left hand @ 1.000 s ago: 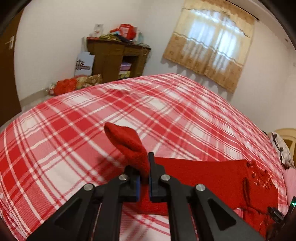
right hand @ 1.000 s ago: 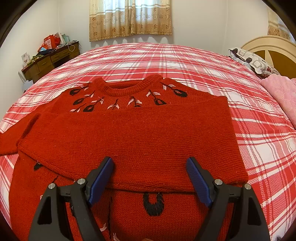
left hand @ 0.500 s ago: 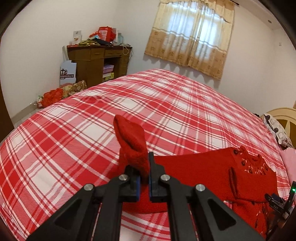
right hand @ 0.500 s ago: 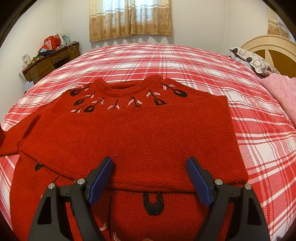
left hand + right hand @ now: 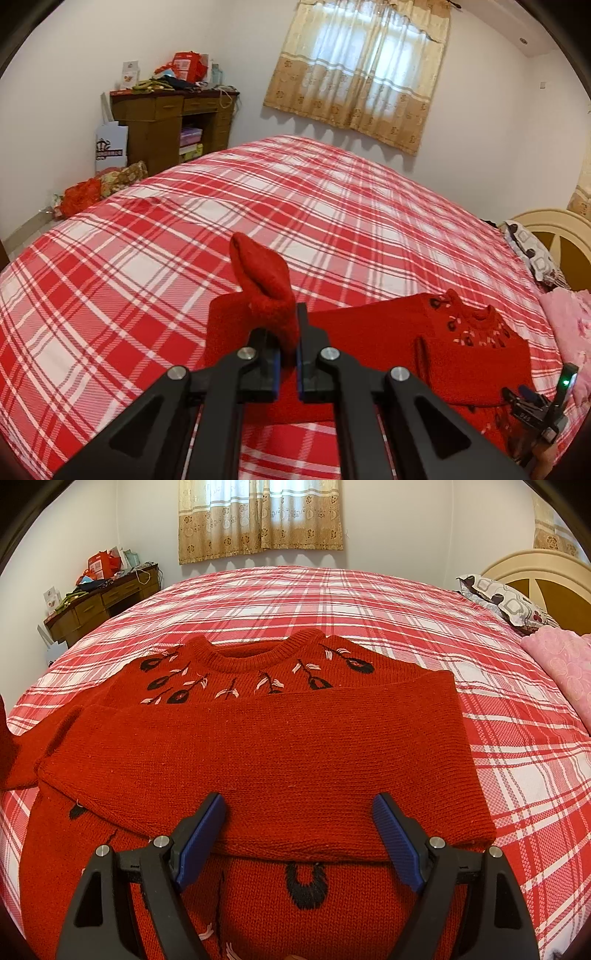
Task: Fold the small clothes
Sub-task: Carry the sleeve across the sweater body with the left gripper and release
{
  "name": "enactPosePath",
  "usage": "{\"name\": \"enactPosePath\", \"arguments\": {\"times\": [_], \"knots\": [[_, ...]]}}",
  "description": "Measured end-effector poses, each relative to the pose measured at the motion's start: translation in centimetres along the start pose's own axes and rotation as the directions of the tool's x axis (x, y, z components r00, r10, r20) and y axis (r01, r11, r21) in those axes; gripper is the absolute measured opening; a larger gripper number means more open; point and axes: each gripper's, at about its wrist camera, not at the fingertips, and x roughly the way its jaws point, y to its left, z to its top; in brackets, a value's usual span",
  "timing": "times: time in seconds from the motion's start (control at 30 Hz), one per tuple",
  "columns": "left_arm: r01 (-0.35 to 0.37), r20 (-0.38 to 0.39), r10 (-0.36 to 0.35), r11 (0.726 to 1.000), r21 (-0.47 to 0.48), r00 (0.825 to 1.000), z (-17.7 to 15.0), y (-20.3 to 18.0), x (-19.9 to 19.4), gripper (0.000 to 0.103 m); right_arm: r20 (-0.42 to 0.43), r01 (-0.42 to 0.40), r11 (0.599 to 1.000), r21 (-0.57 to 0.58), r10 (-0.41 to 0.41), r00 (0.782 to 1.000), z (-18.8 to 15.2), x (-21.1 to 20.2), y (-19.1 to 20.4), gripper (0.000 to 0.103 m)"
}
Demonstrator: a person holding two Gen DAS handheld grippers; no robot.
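Observation:
A red knitted sweater (image 5: 273, 746) with black and white embroidery lies on the red plaid bed (image 5: 332, 594), one sleeve folded across its chest. My left gripper (image 5: 286, 354) is shut on the other sleeve's cuff (image 5: 264, 280), which stands up above the pads, lifted off the bed. The sweater body (image 5: 461, 354) lies to its right. My right gripper (image 5: 297, 834) hovers open over the folded sleeve near the sweater's middle, with nothing pinched between its blue pads. The lifted sleeve shows at the left edge of the right wrist view.
A wooden desk (image 5: 162, 125) piled with clutter stands by the far wall, bags on the floor beside it. A curtained window (image 5: 362, 70) is behind the bed. A patterned pillow (image 5: 506, 598), a pink blanket (image 5: 565, 664) and the cream headboard (image 5: 546, 572) lie to the right.
My left gripper has lifted the sleeve cuff and carried it toward the sweater body, which now shows larger and nearer. The right gripper has stayed still and open.

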Motion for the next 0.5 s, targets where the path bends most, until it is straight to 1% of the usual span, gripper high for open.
{"name": "enactPosePath", "arguments": {"times": [0.5], "knots": [[0.078,0.012,-0.079,0.997,0.014,0.997,1.0,-4.0,-0.2,0.006,0.001,-0.004,1.0,0.003,0.004,1.0,0.0,0.0,0.0,0.083]]}}
